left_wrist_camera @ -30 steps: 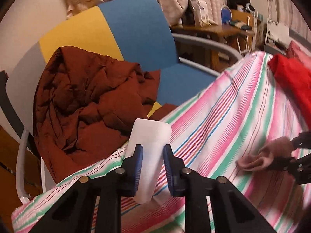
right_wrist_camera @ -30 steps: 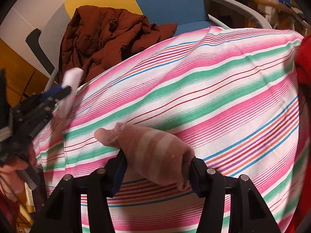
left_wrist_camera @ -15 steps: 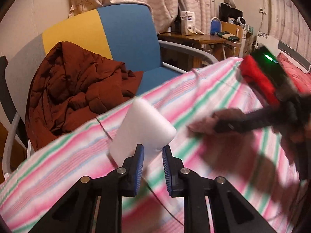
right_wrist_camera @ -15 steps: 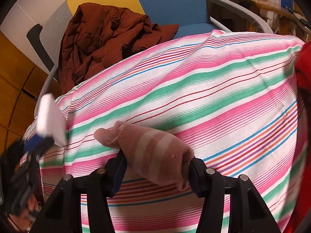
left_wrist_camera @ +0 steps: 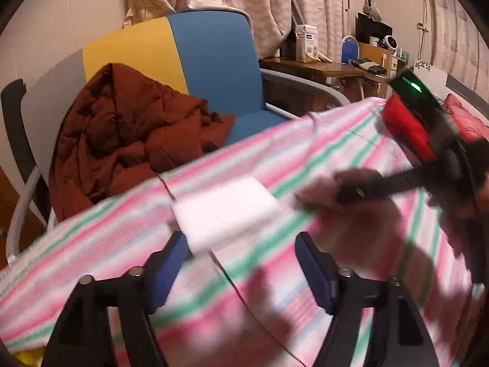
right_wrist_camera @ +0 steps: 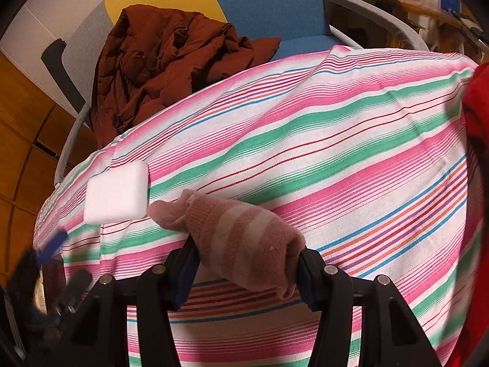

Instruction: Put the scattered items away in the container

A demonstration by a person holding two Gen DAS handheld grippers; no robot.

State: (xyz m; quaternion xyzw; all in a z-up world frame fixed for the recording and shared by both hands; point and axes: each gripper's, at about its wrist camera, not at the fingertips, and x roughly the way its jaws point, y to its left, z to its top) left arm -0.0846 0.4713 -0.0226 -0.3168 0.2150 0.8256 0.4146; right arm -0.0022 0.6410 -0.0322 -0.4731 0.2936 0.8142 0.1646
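Sponge [left_wrist_camera: 226,211] first: the white foam block lies flat on the striped cloth [right_wrist_camera: 305,140], near the edge that faces the chair [left_wrist_camera: 214,61], and your left gripper [left_wrist_camera: 241,263] has its jaws spread wide with nothing between them, the block sitting just ahead of the left jaw's tip. In the right wrist view the sponge [right_wrist_camera: 117,192] lies just beside the toe of the pink striped sock [right_wrist_camera: 241,238], so close that the two may be touching; you cannot tell from here. Your right gripper [right_wrist_camera: 244,275] is clenched on that sock, which runs crosswise between the jaws, its long axis pointing left toward the sponge and its heel end drooping past the right jaw. No container shows clearly in either view; the red fabric thing [right_wrist_camera: 476,183] at the right edge of the cloth may be it, but that is a guess. If so, the sock must travel right, away from the sponge, and your right hand is the nearer one. The left view is blurred, so judge the sponge's position from the right wrist camera. A brown jacket [right_wrist_camera: 171,61] is heaped on the chair, off the cloth.
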